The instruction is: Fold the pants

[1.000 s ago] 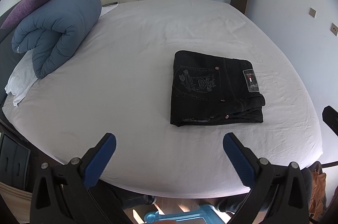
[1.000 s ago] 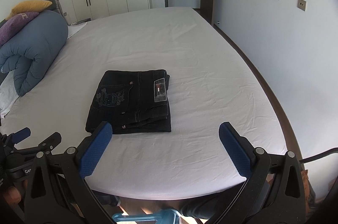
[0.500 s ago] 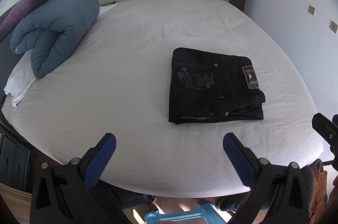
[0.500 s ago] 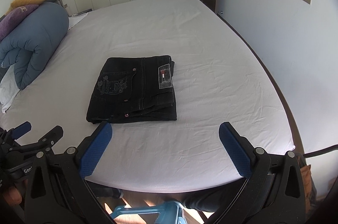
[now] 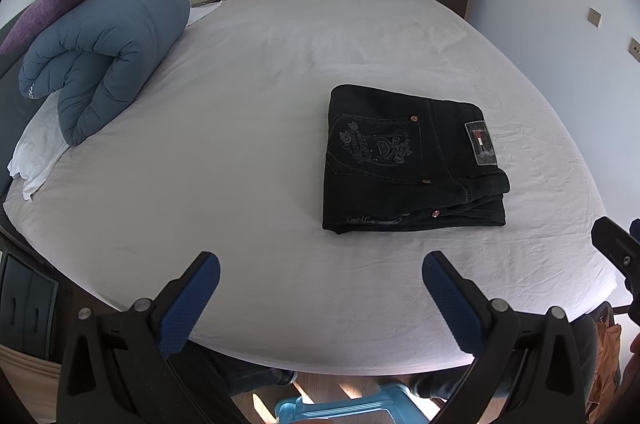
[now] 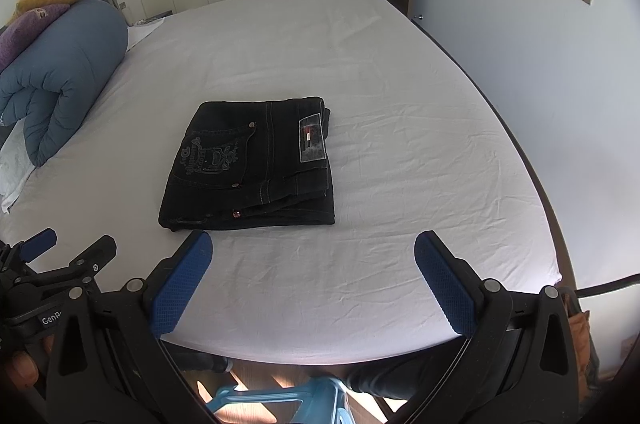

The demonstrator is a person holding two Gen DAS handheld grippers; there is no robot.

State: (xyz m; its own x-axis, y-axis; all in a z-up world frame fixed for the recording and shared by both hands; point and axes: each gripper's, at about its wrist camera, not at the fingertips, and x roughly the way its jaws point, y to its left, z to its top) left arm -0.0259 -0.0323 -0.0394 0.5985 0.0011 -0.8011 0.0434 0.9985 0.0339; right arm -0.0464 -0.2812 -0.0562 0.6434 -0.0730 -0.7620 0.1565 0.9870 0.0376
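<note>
Left wrist view: left hand-held gripper (image 5: 320, 272) hangs over the near edge of the bed (image 5: 240, 151), blue pads wide apart, gripping nothing. Black pants (image 5: 408, 159) lie folded into a compact rectangle on the white sheet, right of centre, well apart from the fingers. Pocket embroidery is partly legible ("Dy", the rest too small). Waistband patch (image 5: 481, 143) shows a red-and-white mark; its text is unreadable. Rolled blue duvet (image 5: 104, 51) sits far left, purple and yellow pillows cut off by the lens rim.

Right wrist view: right hand-held gripper (image 6: 313, 252) also spread apart, empty, its left pad near the pants' (image 6: 256, 163) near corner (not touching). At lower left, the other tool's body reads "GenR", the rest hidden.
</note>
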